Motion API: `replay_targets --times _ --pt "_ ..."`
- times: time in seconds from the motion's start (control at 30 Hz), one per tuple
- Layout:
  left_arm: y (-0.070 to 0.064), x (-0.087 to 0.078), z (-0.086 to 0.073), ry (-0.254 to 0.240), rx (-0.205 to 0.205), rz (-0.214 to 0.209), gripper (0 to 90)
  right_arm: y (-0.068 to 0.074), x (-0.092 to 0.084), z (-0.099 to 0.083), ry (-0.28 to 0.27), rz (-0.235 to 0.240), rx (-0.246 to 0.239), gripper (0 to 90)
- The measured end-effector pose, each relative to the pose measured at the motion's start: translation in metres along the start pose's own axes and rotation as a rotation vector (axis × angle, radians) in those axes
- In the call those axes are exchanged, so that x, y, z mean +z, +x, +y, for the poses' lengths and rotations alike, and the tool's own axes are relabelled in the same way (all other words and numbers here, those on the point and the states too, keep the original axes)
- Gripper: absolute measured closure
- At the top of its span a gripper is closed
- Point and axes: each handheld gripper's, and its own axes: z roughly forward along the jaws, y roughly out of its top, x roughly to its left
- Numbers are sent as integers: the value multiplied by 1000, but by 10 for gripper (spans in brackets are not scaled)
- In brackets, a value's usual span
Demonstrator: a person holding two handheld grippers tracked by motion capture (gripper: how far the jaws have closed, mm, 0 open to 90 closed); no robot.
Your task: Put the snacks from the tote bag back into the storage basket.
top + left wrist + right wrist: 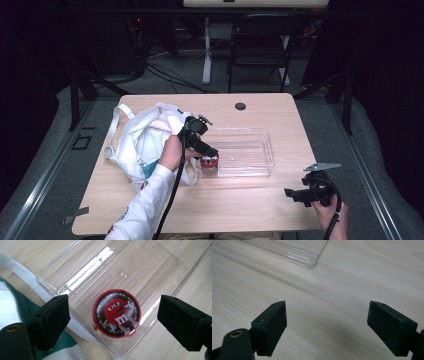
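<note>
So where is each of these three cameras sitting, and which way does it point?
High view: above the person's side of the table, looking forward and down; both forearms and hand-held grippers show.
Left gripper view: rides the left hand-held gripper, looking down between its open jaws at the jar in the tray.
Right gripper view: rides the right hand-held gripper, jaws apart over bare table, tray corner beyond.
All three share the tray.

Left gripper (209, 154): pointing downward, jaws standing apart, gripping nothing. Right gripper (292, 192): resting low, jaws standing wide apart, holding nothing.
</note>
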Motion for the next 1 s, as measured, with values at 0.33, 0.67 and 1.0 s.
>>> replay_targets --times 0.33,0.67,1.0 --pt "9 -40 -9 -23 5 63 67 1 1 1 3 -1 -5 156" --pt "24 -68 -41 -33 -17 121 51 2 1 1 6 -1 -3 156" --pt "48 -76 -87 -29 -84 160 51 2 2 0 6 -2 -1 156"
